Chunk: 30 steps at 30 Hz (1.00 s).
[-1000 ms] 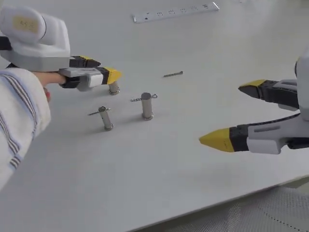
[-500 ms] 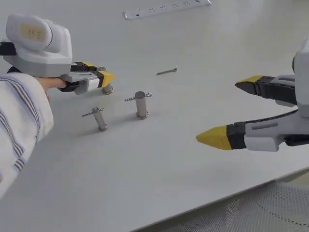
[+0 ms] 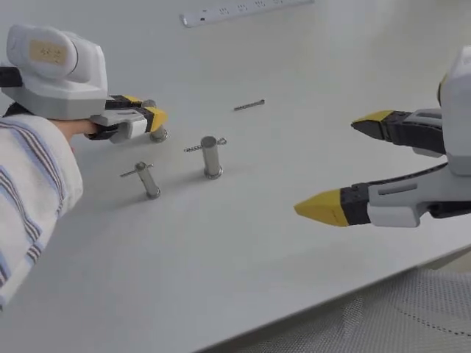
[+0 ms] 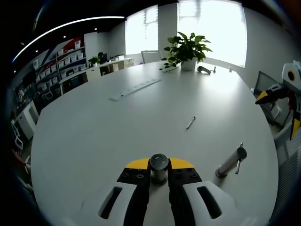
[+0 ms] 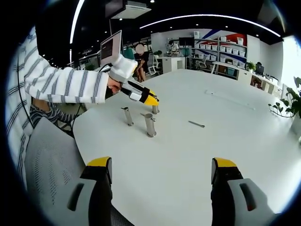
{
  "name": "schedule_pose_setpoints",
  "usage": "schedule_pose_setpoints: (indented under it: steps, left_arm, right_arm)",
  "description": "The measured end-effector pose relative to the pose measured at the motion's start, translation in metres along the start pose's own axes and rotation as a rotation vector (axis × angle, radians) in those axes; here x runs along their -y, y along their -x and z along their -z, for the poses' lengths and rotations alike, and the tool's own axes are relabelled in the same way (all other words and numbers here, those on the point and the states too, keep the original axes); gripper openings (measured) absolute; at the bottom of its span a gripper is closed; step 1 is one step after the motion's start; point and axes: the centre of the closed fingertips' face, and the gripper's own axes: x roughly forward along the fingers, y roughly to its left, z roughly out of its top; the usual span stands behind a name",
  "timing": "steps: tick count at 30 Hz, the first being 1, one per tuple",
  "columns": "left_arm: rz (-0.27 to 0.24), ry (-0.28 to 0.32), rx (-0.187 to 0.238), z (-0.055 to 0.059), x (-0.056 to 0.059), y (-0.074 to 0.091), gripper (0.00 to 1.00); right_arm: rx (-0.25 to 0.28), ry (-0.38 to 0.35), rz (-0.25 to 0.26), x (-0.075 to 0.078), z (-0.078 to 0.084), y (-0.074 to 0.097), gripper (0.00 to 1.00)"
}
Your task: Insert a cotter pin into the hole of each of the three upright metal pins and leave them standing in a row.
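Left gripper (image 3: 151, 114) is clamped tight on the bare pin (image 4: 159, 165), keeping it upright on the bench (image 3: 243, 243). The middle pin (image 3: 211, 157) and the near pin (image 3: 149, 180) have theirs through. The loose cotter (image 3: 249, 106) lies flat beyond them, ahead of the right gripper (image 3: 330, 167), which is wide open and empty. It looks crossways to that gripper's reach.

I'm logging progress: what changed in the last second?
Only the headset camera shifted. The left gripper stays shut on the far upright metal pin; the right gripper stays open, hovering. The cottered middle metal pin, the cottered near metal pin and the loose thin metal cotter pin stayed put.
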Motion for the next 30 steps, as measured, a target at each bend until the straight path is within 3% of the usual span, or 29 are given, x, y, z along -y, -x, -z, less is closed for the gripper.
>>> schedule_pose_setpoints:
  steps: [13,16,19,30]
  left_arm:
    - [-0.019,-0.001,-0.016,0.001,-0.002,0.002,0.09]
    - [-0.020,0.035,-0.001,-0.002,-0.003,0.005,0.09]
    - [-0.018,0.060,0.019,-0.008,-0.005,0.009,0.09]
    - [-0.038,0.013,0.084,-0.046,-0.004,0.032,0.09]
  right_arm:
    - [0.002,-0.007,-0.012,-0.003,0.000,-0.004,0.86]
    - [-0.002,-0.016,-0.009,-0.003,0.001,-0.004,0.88]
    - [-0.004,-0.011,0.000,-0.001,0.001,-0.004,0.89]
    - [0.000,0.008,-0.013,-0.004,-0.003,-0.005,0.88]
